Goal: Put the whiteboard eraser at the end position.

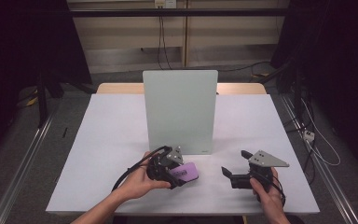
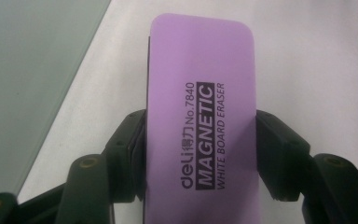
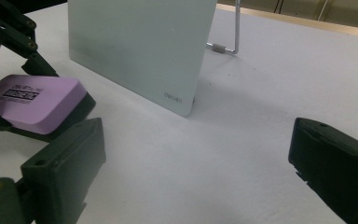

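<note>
A purple whiteboard eraser (image 2: 200,121) sits clamped by its long sides in the left tongs (image 1: 179,173), low over the white surface (image 1: 107,140) just in front of an upright pale-green glass board (image 1: 179,109). Its long axis runs straight out from the jaws, so the free end points away from the left hand (image 1: 137,182) toward the right tongs (image 1: 235,170), while the board stands just behind it; the left hand is plainly the nearer one for any wipe. The right tongs wait released, jaws wide apart, near the surface's front edge and well apart from the board. The left gripper view reads the label, "MAGNETIC WHITE BOARD ERASER"; the right gripper view instead reveals the eraser's dark underside and the metal stand (image 3: 228,44) propping the board from behind.
</note>
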Action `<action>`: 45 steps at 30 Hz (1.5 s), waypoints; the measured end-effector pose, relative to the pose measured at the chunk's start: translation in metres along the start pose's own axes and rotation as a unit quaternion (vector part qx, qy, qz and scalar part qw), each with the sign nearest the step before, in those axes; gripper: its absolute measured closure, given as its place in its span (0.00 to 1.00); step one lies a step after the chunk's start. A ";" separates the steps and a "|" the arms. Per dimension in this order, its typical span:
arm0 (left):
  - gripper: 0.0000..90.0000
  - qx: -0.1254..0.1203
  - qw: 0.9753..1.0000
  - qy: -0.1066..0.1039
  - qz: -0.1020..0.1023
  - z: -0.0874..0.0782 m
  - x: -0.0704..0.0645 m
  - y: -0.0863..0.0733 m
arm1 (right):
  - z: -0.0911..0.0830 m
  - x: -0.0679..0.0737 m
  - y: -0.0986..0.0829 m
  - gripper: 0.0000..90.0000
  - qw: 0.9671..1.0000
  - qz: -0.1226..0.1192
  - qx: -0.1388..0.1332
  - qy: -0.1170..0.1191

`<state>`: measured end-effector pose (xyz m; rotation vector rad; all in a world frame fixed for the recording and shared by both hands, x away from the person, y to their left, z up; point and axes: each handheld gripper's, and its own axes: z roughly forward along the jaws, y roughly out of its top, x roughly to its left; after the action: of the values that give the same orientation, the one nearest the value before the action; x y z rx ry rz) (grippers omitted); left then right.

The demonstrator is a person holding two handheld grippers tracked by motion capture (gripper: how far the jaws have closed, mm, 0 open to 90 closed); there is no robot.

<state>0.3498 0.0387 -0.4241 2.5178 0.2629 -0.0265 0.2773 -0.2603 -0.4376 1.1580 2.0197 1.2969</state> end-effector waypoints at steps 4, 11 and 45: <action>0.45 0.002 1.000 0.003 -0.002 0.002 0.002 0.002 | 0.001 0.001 0.001 0.04 1.000 -0.001 0.001 0.000; 0.45 -0.010 1.000 0.019 0.001 0.007 0.002 0.001 | 0.002 0.002 0.001 0.04 1.000 -0.003 0.001 -0.001; 0.07 -0.134 0.979 0.099 -0.116 -0.037 0.016 -0.039 | 0.004 0.004 0.002 0.04 1.000 -0.009 0.006 -0.003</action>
<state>0.3564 0.0943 -0.4173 2.2121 0.5991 0.1575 0.2787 -0.2544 -0.4377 1.1456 2.0306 1.2736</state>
